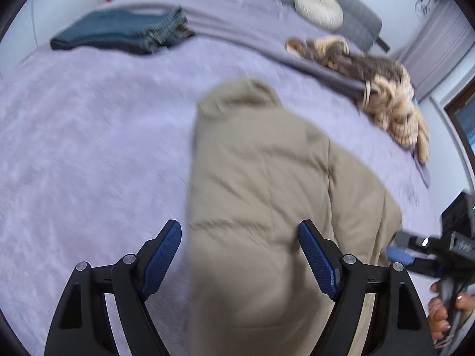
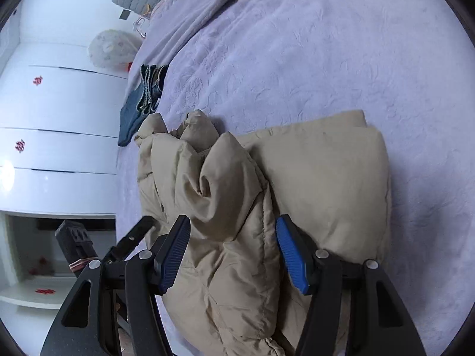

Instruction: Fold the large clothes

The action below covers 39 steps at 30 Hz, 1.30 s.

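A beige puffer jacket (image 1: pixel 267 178) lies partly folded on a lavender bedspread (image 1: pixel 89 148). My left gripper (image 1: pixel 240 231) is open, its blue pads either side of the jacket's near end, not closed on it. In the right wrist view the jacket (image 2: pixel 326 178) shows as a flat folded part on the right and a bunched, puffy part on the left. My right gripper (image 2: pixel 233 227) is open with the bunched fabric between its pads. The right gripper also shows at the right edge of the left wrist view (image 1: pixel 415 252), held by a hand.
Folded dark blue jeans (image 1: pixel 118 31) lie at the bed's far left. A brown and cream knitted garment (image 1: pixel 386 89) lies on a grey blanket at the far right. A round cream cushion (image 1: pixel 319 7) rests by the headboard. White drawers (image 2: pixel 59 118) stand beside the bed.
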Tool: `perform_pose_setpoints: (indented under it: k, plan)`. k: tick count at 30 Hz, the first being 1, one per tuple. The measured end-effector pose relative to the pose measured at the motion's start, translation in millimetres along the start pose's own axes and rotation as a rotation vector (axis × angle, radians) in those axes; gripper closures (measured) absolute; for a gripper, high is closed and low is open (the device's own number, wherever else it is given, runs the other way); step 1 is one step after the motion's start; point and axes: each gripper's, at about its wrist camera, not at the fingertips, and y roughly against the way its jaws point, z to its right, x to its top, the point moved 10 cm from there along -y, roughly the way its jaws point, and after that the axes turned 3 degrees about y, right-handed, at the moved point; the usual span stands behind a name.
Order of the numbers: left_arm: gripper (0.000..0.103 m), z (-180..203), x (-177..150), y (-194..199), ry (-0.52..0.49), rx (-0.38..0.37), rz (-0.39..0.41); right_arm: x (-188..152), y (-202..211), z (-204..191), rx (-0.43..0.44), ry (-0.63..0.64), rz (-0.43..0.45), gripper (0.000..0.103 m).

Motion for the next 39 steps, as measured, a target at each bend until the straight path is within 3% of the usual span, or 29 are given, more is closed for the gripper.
perform_pose_setpoints:
  k: [1, 3, 5, 7, 10, 13, 17, 21, 24, 27, 29, 31, 33, 36, 39]
  plan:
    - [0.021, -5, 8, 2, 0.002, 0.008, 0.011, 0, -4, 3, 0.031, -0.022, -0.004, 0.042]
    - [0.021, -15, 21, -3, 0.011, 0.037, 0.008, 2, -19, -6, 0.089, -0.046, -0.013, 0.097]
    - [0.021, -16, 30, -11, 0.015, 0.04, 0.01, 11, -30, -21, 0.093, -0.018, -0.006, 0.098]
    - [0.021, -5, 31, -22, -0.007, 0.038, -0.003, 15, -28, -30, -0.009, 0.075, 0.018, 0.098]
    - [0.021, 24, 20, -45, -0.066, 0.021, -0.043, 11, -28, -10, -0.221, 0.169, 0.01, 0.098]
    - [0.021, 52, 12, -56, -0.136, 0.04, -0.044, -3, -23, 20, -0.275, 0.134, -0.01, 0.099]
    - [0.021, 64, 6, -64, -0.168, 0.062, -0.054, -7, -26, 44, -0.282, 0.094, -0.01, 0.098]
    - [0.021, 56, 5, -61, -0.164, 0.07, -0.059, -8, -11, 33, -0.248, 0.062, -0.001, 0.097]
    - [0.02, 51, 5, -60, -0.152, 0.071, -0.058, -13, 12, 12, -0.283, 0.131, 0.031, 0.097]
    - [0.02, 51, 4, -61, -0.154, 0.076, -0.05, -22, 23, -21, -0.247, 0.22, 0.077, 0.097]
    - [0.02, 51, 4, -61, -0.156, 0.084, -0.05, -34, 12, -33, -0.262, 0.284, 0.045, 0.097]
    - [0.019, 49, 4, -57, -0.149, 0.093, -0.062, -46, -10, -23, -0.35, 0.316, -0.023, 0.097]
    - [0.019, 44, 3, -43, -0.138, 0.096, -0.076, -57, -22, -6, -0.373, 0.272, -0.07, 0.098]
    - [0.019, 38, -5, -8, -0.169, 0.08, -0.05, -59, -18, 2, -0.352, 0.218, -0.053, 0.098]
    - [0.018, 28, -37, 16, -0.182, 0.056, -0.081, -64, -7, -1, -0.371, 0.251, -0.045, 0.098]
